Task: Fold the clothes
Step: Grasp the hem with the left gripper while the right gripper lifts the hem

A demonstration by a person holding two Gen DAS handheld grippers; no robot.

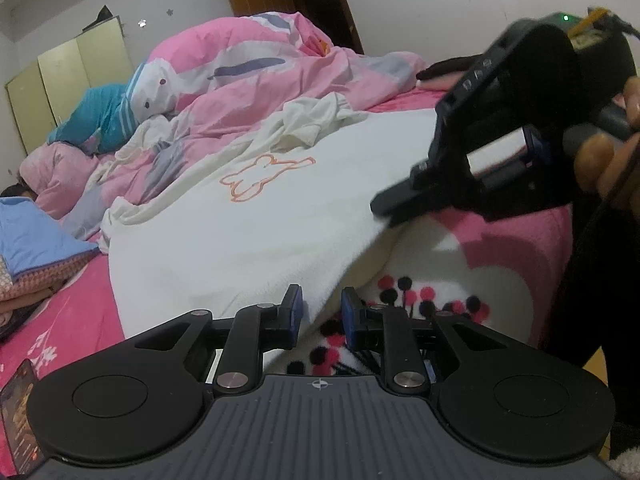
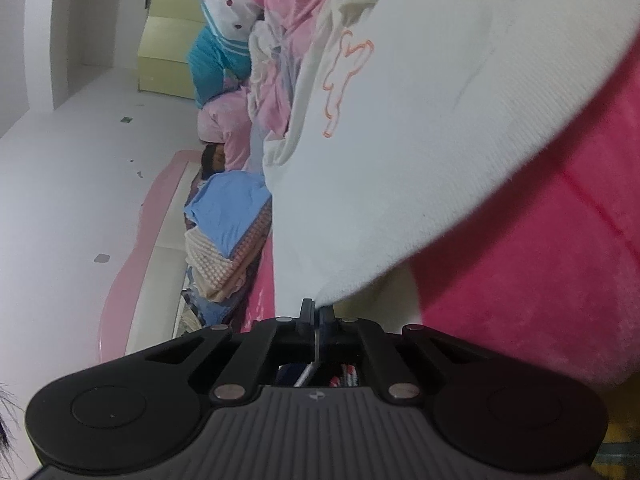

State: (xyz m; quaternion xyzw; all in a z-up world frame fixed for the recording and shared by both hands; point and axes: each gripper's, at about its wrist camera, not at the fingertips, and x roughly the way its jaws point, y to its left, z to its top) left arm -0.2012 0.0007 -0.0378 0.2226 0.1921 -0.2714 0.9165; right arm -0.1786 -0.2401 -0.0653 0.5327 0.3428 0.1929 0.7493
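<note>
Left wrist view: our left gripper (image 1: 320, 312) sits at the near hem of the white garment (image 1: 248, 224), jaws parted, the hem edge running down into the gap between the pads. Cloth lies between them, but we see no pinch, so we call it released. At 3 o'clock from the bear outline, our right gripper (image 1: 390, 204) is clenched on the garment's right edge and lifts it off the pink bedspread (image 1: 516, 240); a hand (image 1: 616, 152) holds its handle.

Right wrist view: the right gripper's (image 2: 318, 312) jaws are tight together, with a white corner nipped at the tips and cloth fanning out toward 12 and 1 o'clock.

We judge the step as securing both near corners before the fold. To do it well, we should push the left pads deeper over the hem, close fully on one layer, match the right hand's height, keep the edge taut, then carry both corners toward 12 o'clock over the orange bear outline (image 1: 264, 176).

Around, left to right: a phone (image 1: 18, 412) at 8 o'clock on the bedspread, a blue folded stack (image 1: 36, 240) at 9 o'clock, a teal item (image 1: 96, 116) at 10 o'clock, a pink quilt heap (image 1: 240, 68) at 12 o'clock, and a dark item (image 1: 444, 68) at 2 o'clock.

In the way: the garment's crumpled far end (image 1: 316, 120) lies against the quilt, so the fold may land on bunched cloth. The spotted white patch (image 1: 404, 300) under the hem could be mistaken for the garment.
</note>
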